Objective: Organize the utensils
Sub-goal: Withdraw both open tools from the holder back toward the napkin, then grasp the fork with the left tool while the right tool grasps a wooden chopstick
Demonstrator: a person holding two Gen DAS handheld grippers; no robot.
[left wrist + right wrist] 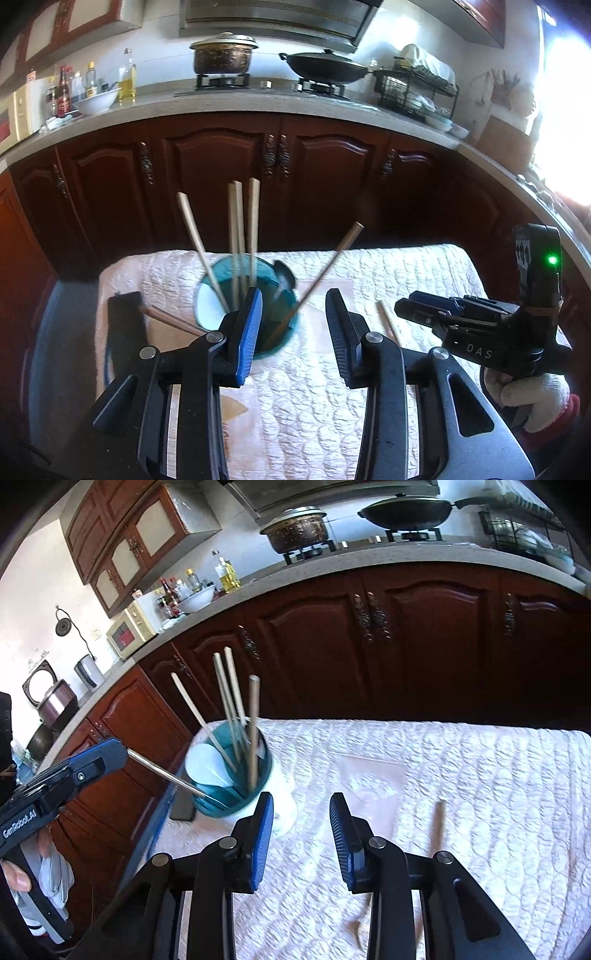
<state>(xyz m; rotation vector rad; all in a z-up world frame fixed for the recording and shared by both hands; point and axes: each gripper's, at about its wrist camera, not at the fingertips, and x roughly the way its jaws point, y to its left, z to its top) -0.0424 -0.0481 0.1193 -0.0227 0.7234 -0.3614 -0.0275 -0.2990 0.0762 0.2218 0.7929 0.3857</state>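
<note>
While teal holder cup (236,775) stands on quilted tablecloth (480,775) near its left edge: cup likely light plastic, tippy with tall load; steady by wall, not rim. Wooden chopsticks (231,701) upright inside: light, stiff, slim, apt to roll; pinch mid-shaft. Loose chopstick (439,823) lies on cloth right of cup, blurred. White spoon (207,768) inside cup, possibly ceramic, fragile. Left gripper (293,325) jaws parted, empty. Right gripper (301,830) jaws apart, nothing between. Writing: "DAS" on right gripper body, "GenRobot.AI" on left.
</note>
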